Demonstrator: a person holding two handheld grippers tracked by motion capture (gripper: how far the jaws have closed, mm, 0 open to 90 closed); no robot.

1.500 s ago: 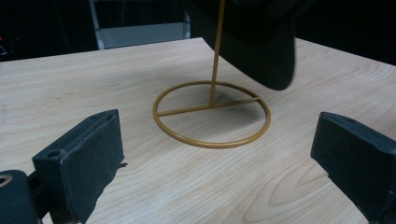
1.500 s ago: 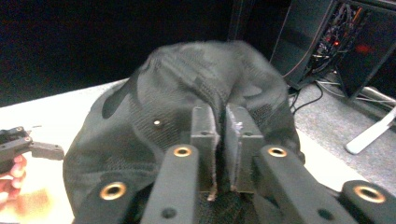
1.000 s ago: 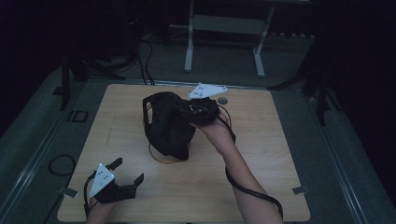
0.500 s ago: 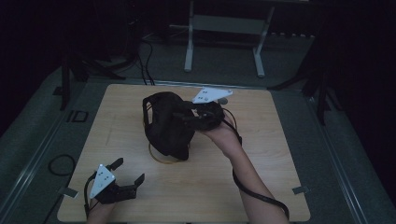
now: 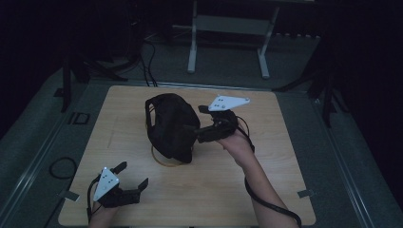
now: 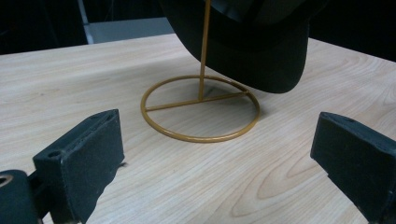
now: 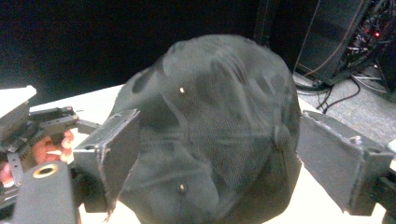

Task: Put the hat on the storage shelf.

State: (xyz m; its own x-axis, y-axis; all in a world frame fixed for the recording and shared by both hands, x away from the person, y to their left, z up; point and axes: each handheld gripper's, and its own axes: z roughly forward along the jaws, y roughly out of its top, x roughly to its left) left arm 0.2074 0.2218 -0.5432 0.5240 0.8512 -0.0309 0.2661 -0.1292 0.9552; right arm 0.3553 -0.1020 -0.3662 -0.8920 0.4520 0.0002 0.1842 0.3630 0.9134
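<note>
I count one black cap [image 5: 171,126] on one gold stand [image 6: 201,108]. My right gripper [image 5: 198,134] has just been opening, released around the cap; left gripper [image 5: 133,178] released too.

matt black mesh-cloth cap [image 7: 215,126], thin brass-coloured metal stand [image 6: 201,109], pale wood-grain table [image 5: 228,190]

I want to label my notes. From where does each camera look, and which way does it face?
High view: above the person's side, facing forward and down on the table; both forearms, left gripper, right gripper.
Left gripper view: low, facing the gold stand; its jaws wide apart.
Right gripper view: facing the black cap; jaws just opened.
All views share the cap.
</note>
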